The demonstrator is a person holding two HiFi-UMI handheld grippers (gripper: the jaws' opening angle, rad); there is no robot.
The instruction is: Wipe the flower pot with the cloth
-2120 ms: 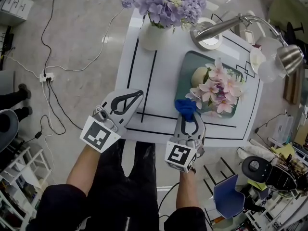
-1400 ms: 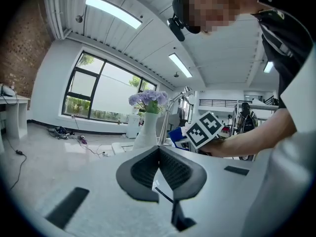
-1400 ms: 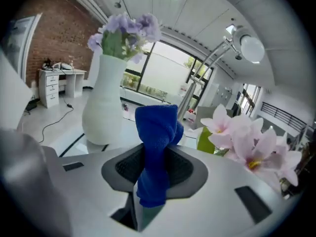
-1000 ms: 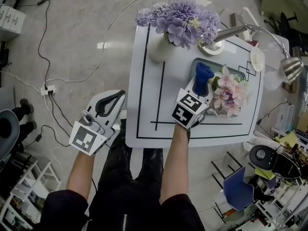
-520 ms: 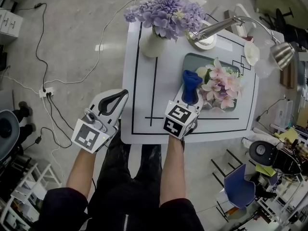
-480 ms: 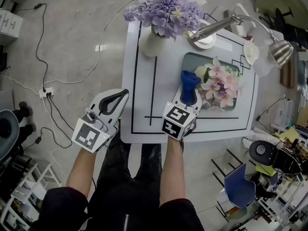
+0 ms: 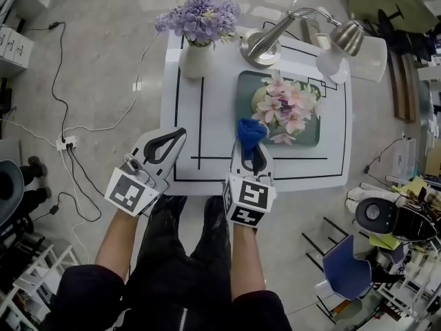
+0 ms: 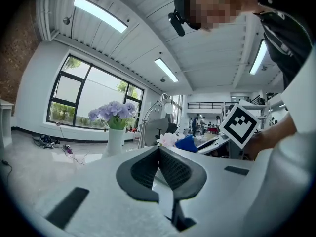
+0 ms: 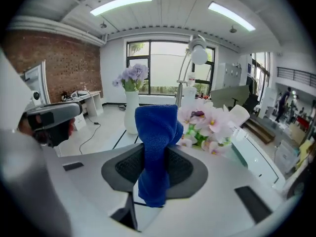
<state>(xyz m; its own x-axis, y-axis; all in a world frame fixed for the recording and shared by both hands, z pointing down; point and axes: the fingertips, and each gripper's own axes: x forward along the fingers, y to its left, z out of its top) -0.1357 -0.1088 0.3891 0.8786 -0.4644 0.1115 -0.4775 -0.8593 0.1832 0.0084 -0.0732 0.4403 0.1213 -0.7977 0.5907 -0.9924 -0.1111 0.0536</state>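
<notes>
Right tongs (image 7: 252,163) clamped on the blue cloth (image 7: 250,131), just short of the pink-flowered pot (image 7: 260,101). Left tongs (image 7: 173,138) closed, empty. Approach step, I'd say; next, press cloth against pot.

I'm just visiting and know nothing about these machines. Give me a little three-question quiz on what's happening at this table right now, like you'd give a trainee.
1. Pick one: the right claw grips A) a sponge, B) a blue cloth, C) a flower stem.
2. True or false: the left claw is wide open.
3. What colour are the flowers in the white vase?
Key: 1 B. 2 False; it is shut and empty. 3 Purple.
</notes>
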